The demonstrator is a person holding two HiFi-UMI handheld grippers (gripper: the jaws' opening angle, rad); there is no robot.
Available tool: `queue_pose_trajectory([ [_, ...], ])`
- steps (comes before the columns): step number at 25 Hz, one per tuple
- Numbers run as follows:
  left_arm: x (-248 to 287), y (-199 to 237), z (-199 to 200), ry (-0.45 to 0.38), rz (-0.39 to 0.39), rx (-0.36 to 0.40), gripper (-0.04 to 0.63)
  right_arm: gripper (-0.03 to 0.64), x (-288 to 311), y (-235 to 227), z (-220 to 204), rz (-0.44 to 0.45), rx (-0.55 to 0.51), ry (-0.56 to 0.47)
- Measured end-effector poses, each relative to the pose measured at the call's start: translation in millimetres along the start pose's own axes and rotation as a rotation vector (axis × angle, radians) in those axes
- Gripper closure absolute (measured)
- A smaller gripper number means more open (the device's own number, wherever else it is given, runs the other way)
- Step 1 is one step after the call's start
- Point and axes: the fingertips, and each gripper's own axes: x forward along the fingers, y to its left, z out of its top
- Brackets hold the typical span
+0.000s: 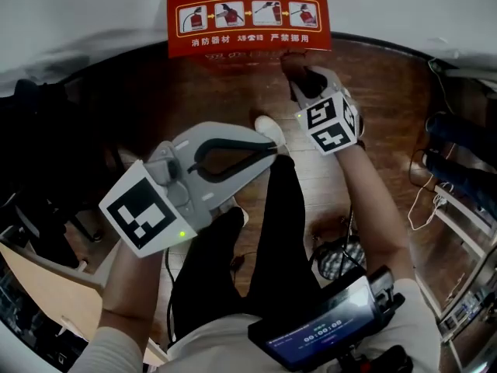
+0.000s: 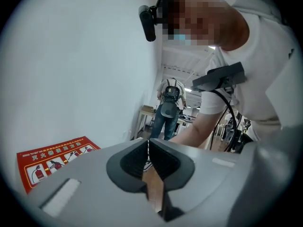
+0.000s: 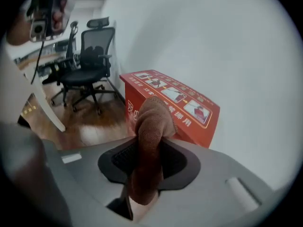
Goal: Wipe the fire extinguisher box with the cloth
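Brown cloth (image 3: 151, 122) is sitting clamped between the jaws of the right gripper (image 3: 149, 144), its folded end bulging out past the tips toward the fire extinguisher box (image 3: 189, 110). That red box is standing on the wooden floor (image 1: 373, 107) against the white wall (image 1: 93, 14), with its printed instruction panel facing up. In the head view the right gripper is reaching down to the box's near edge, and the cloth is lying right at the front face; whether it is actually pressing on the surface I cannot tell. The left gripper (image 1: 272, 150) is hanging well back from the box, above the person's legs, with its jaws pressed together on nothing.

Judging from this, the wiping is only beginning or at an early stroke: the cloth is gripped and brought to the box, which is the part done. No streak or damp patch is showing on the red panel, so the top and sides are probably all left to cover.
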Motion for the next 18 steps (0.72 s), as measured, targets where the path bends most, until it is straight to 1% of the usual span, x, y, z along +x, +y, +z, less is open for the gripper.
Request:
queue_pose_trajectory([
  [2,-3.2,-3.7,-5.7,-0.008,0.007,-0.011,0.591,0.500,7.7,-4.1,6.3,-0.086,-0.111,0.023],
  [3,-3.8,-4.5,-8.4,-0.012,0.011,-0.014,0.591,0.502,13.5,-5.0,7.4,-0.113,-0.153,0.035],
  [6,-4.0,-0.7,-16.6,-0.025,0.025,-0.033,0.591,0.502,35.0,-3.7,2.9,-0.147,-0.243,0.079],
  [10,-2.2,14.9,-37.9,-0.031,0.057,-0.078,0.591,0.502,66.7,0.2,-4.6,-0.169,-0.297,0.085],
  [13,0.7,25.4,-57.5,-0.024,0.068,-0.100,0.591,0.502,88.6,-1.0,-13.7,-0.187,-0.318,0.079],
  [15,1.0,33.2,-69.2,-0.025,0.079,-0.118,0.591,0.502,102.6,2.4,-20.6,-0.179,-0.332,0.084],
  [18,1.3,46.5,-85.1,-0.028,0.101,-0.142,0.591,0.502,125.0,11.8,-35.4,-0.139,-0.355,0.105],
])
